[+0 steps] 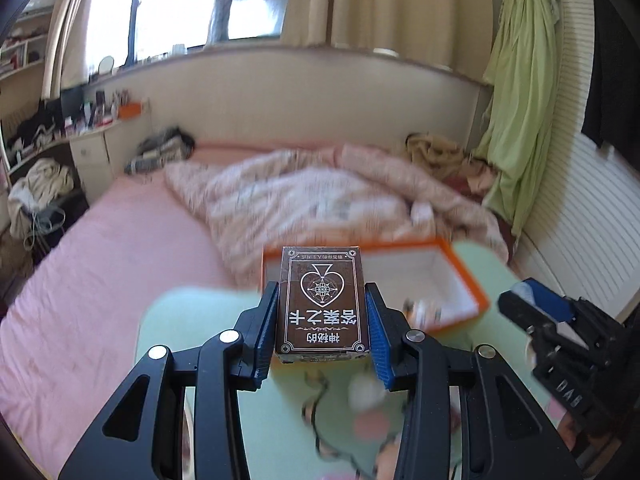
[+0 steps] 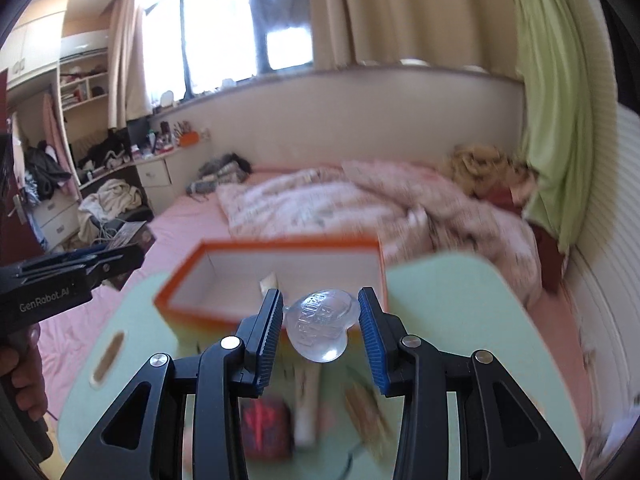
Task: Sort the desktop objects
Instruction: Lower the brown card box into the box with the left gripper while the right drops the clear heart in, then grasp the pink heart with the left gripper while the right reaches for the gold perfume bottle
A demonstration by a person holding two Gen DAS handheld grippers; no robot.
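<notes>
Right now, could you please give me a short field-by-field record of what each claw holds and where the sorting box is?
left claw: shut on brown card box, held above the table
right claw: shut on clear heart-shaped case
orange box: open, white inside, on green table, ahead of both claws
box contents: one small pale item, too blurred to name
still on table: several blurred items beneath the claws

I am looking into a lived-in bedroom: a pink-sheeted bed [image 1: 100,264] with a rumpled floral quilt [image 1: 304,200], beige curtains [image 2: 400,12] above it.
</notes>
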